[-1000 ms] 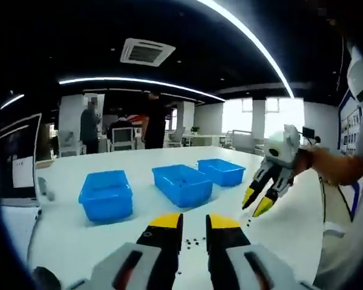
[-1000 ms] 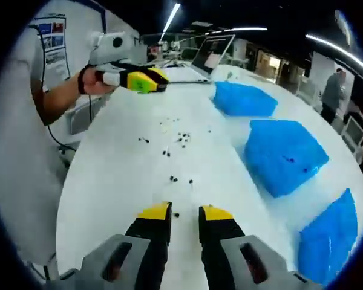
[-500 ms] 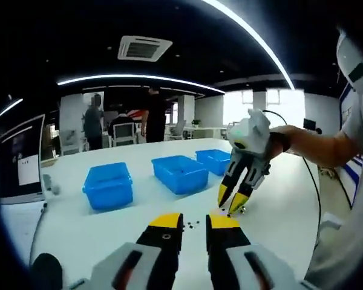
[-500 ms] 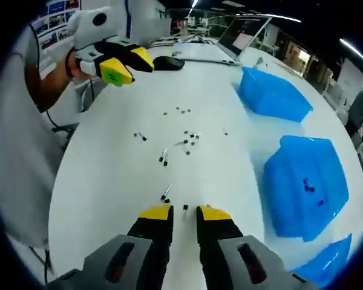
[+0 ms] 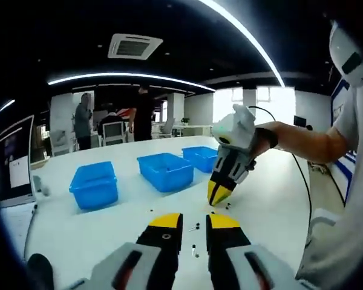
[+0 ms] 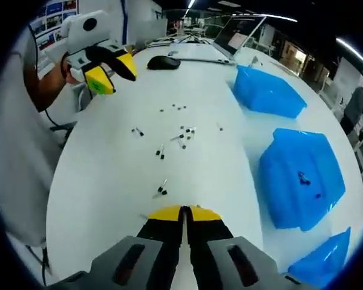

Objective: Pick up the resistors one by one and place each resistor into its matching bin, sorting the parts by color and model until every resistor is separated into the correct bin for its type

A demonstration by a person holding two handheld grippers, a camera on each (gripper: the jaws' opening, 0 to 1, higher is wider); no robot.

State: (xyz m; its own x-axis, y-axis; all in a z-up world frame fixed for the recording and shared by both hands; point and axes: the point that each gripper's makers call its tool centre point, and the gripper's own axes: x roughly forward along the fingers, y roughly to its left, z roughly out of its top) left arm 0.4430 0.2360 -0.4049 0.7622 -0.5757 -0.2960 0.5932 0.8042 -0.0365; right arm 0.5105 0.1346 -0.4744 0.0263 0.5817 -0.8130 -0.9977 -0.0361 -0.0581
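On table (image 6: pixel 109 151), resistors (image 6: pixel 162 187) lie variously angled.

dark ceiling (image 5: pixel 60 24), bright windows (image 5: pixel 284 112), perhaps office chairs (image 5: pixel 114 131)

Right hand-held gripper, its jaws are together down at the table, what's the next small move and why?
Probably lift the right hand-held gripper a little and check the catch. Its jaws stand closed at the white table, and whether a resistor sits between them cannot be told. If one is there, the middle blue bin, which already holds a few dark parts, lies close to its right.
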